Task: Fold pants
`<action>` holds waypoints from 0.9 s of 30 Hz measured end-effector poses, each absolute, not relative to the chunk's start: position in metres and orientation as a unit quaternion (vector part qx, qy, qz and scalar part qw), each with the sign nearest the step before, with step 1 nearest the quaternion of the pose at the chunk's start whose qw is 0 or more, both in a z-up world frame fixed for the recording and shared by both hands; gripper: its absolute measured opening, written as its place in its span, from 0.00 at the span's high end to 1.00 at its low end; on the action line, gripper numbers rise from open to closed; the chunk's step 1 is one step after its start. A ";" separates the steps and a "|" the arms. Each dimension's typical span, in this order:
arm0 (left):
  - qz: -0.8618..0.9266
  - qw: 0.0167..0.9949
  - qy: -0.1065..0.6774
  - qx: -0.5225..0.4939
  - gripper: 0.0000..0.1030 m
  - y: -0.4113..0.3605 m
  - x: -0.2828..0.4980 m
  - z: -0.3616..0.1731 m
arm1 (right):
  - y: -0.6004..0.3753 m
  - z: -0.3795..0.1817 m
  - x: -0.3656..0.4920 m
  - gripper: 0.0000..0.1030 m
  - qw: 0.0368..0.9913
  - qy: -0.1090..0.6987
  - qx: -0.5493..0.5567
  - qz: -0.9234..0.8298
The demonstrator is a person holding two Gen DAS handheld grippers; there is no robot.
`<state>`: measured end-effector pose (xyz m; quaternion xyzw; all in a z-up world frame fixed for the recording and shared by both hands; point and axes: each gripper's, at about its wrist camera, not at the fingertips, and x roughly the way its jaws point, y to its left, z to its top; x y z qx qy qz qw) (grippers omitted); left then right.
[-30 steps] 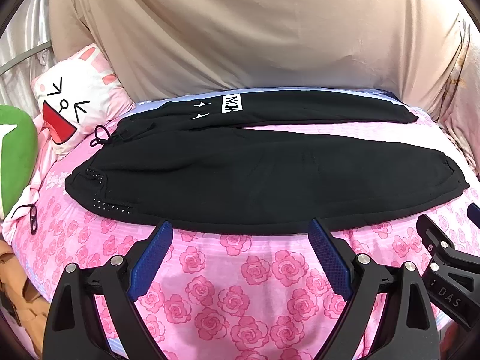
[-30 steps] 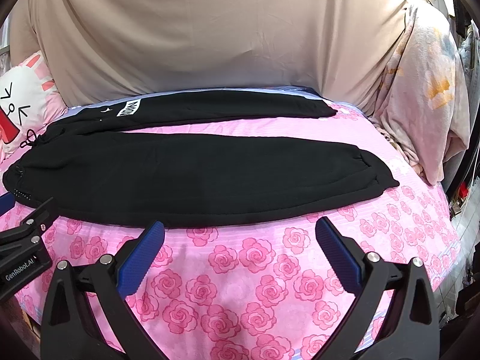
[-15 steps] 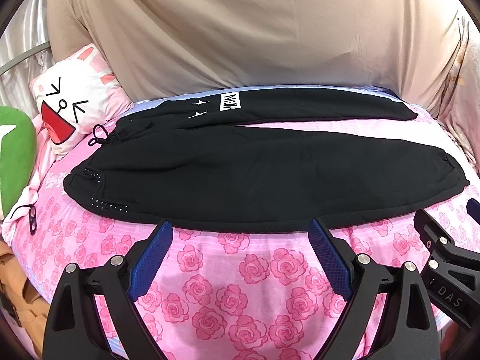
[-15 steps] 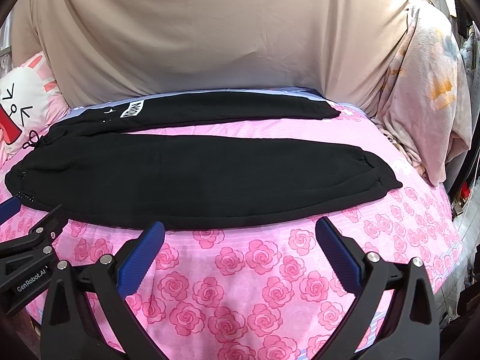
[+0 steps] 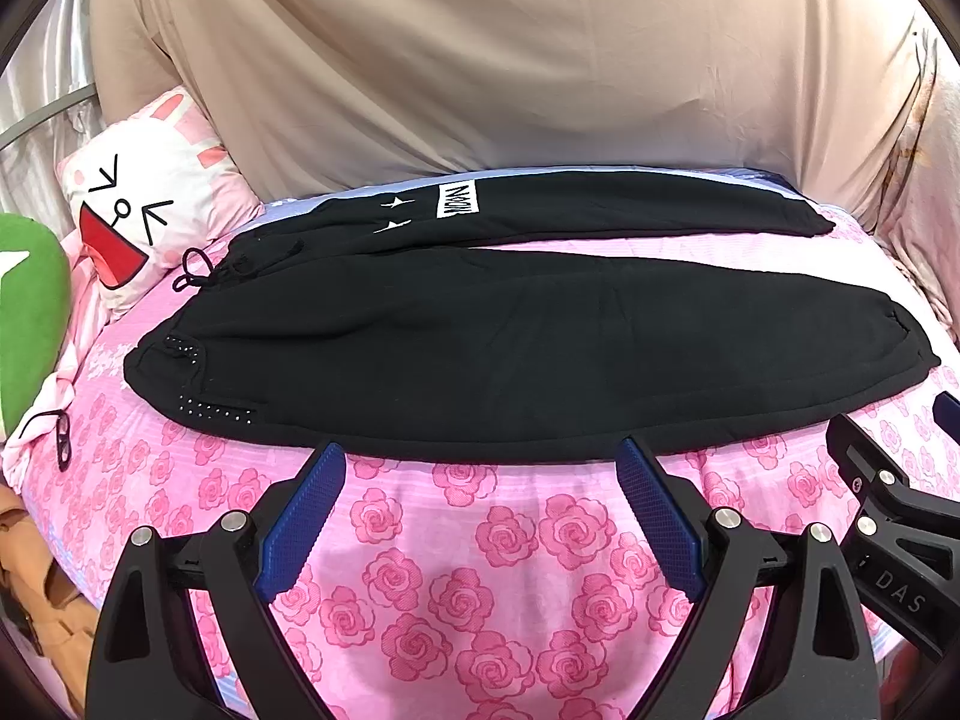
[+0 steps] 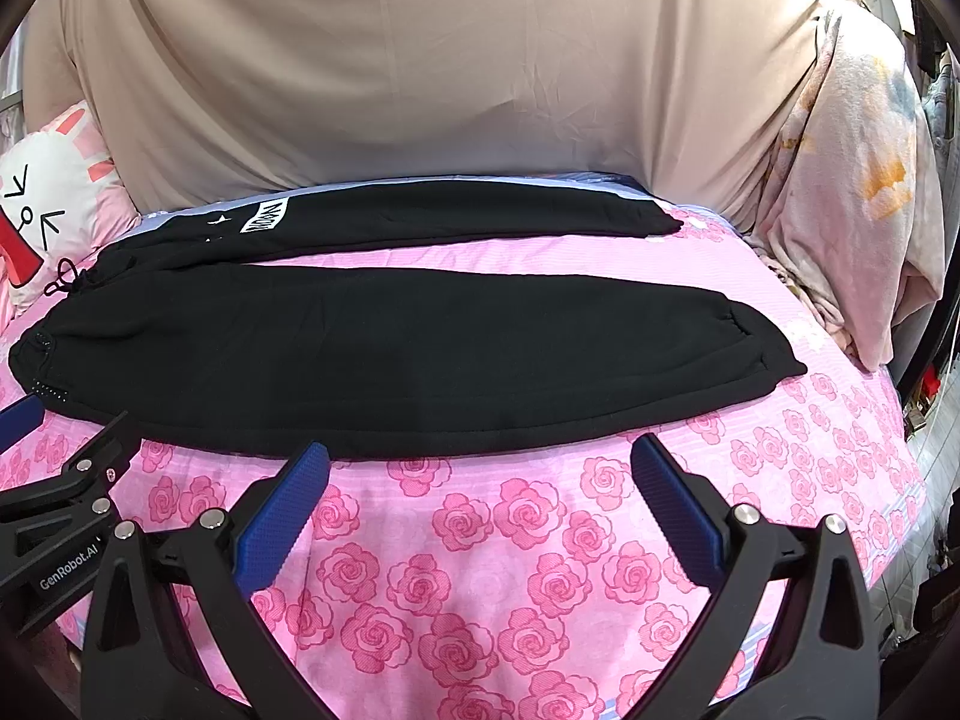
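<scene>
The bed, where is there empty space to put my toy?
Free: the pink rose sheet between the black pants and the near edge, and the strip between the two legs. Crowded: the bunny pillow side.

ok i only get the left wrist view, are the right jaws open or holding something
observer: open and empty. The right gripper is over the rose sheet, with its tips at the near edge of the pants.
operator: whats past the leg cuff on that side
observer: bare sheet, then a pale blanket with orange print, heaped at the bed's edge.
</scene>
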<state>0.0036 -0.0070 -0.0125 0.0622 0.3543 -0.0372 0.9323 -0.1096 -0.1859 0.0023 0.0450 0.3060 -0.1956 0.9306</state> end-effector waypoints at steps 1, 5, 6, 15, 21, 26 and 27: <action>-0.038 0.932 0.355 0.062 0.13 -0.007 0.004 -0.013 | -0.186 0.002 -0.110 0.04 0.931 0.306 0.045 -0.195; -0.037 0.932 0.355 0.063 0.13 -0.007 0.005 -0.014 | -0.186 0.002 -0.109 0.04 0.931 0.306 0.046 -0.195; -0.038 0.932 0.355 0.063 0.13 -0.007 0.005 -0.014 | -0.185 0.002 -0.109 0.04 0.931 0.306 0.045 -0.195; -0.038 0.932 0.356 0.065 0.13 -0.009 0.007 -0.012 | -0.186 0.002 -0.108 0.04 0.930 0.307 0.046 -0.196; -0.041 0.931 0.357 0.066 0.13 -0.011 0.008 -0.012 | -0.185 0.001 -0.108 0.04 0.930 0.307 0.046 -0.196; -0.040 0.931 0.358 0.066 0.13 -0.011 0.009 -0.013 | -0.185 -0.002 -0.106 0.04 0.930 0.309 0.047 -0.196; -0.040 0.930 0.358 0.066 0.13 -0.011 0.009 -0.013 | -0.184 -0.002 -0.106 0.04 0.930 0.309 0.047 -0.196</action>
